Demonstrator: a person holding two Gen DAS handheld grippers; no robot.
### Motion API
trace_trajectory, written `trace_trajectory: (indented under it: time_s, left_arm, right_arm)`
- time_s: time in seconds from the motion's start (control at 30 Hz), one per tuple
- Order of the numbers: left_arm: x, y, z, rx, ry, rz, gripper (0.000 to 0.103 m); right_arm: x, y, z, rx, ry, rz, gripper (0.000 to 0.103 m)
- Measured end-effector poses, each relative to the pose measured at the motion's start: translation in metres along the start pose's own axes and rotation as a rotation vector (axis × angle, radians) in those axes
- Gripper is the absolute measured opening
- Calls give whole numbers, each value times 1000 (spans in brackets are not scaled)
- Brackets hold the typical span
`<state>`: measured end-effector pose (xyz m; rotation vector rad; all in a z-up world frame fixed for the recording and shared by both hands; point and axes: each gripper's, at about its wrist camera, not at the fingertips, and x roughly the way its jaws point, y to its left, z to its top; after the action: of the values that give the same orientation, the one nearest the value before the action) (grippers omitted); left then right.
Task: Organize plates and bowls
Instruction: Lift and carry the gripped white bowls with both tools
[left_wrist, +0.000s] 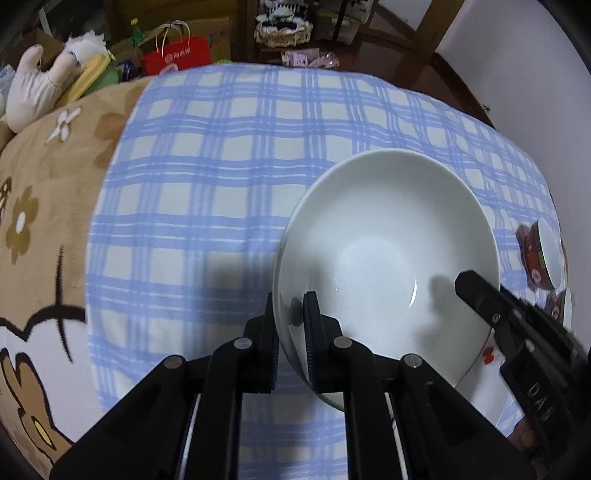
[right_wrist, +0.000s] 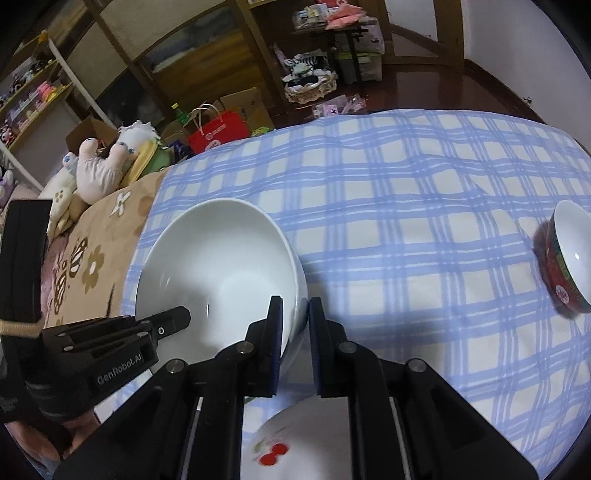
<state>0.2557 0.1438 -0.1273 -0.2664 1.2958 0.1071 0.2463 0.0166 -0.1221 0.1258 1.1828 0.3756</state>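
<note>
Currently, I hold one large plain white ceramic bowl (left_wrist: 384, 254) between both grippers, above the blue-and-white checked cloth (left_wrist: 207, 177); I cannot tell whether its base touches the cloth. My left gripper (left_wrist: 290, 314) has its fingers (left_wrist: 311, 332) narrowed onto the bowl's near left rim, one finger outside the wall and one inside. My right gripper (right_wrist: 295, 321) grips the opposite rim in the same manner, fingers (right_wrist: 275, 332) close together with the wall between them. Each gripper is visible from the other's camera: the right one enters the left wrist view at the bowl's right edge, the left one enters the right wrist view at the bowl's left edge.

A small red-patterned bowl with a white interior (right_wrist: 567, 262) stands well apart to the right on the cloth. In the left wrist view a second similar piece shows just below it at the frame edge, too cropped to identify. A white dish with a red cherry print (right_wrist: 284, 446) lies directly beneath my right gripper, blurred.

The checked cloth covers part of a tan floral blanket (left_wrist: 48, 206). A white plush toy (right_wrist: 99, 166) lies at the blanket's far edge, and a red paper bag (right_wrist: 218, 133) stands beyond it.
</note>
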Motion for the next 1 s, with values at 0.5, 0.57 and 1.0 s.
trace_trajectory:
  time_s: [0.5, 0.57, 1.0]
  left_arm:
    - [36, -6, 7, 9, 14, 10, 14]
    - [37, -7, 6, 33, 8, 7, 15]
    - [35, 2, 10, 21, 32, -32, 15]
  right_arm:
    - [23, -17, -4, 6, 6, 18, 18]
    - [23, -14, -5, -12, 9, 4, 18]
    - [23, -7, -2, -62, 40, -46, 17]
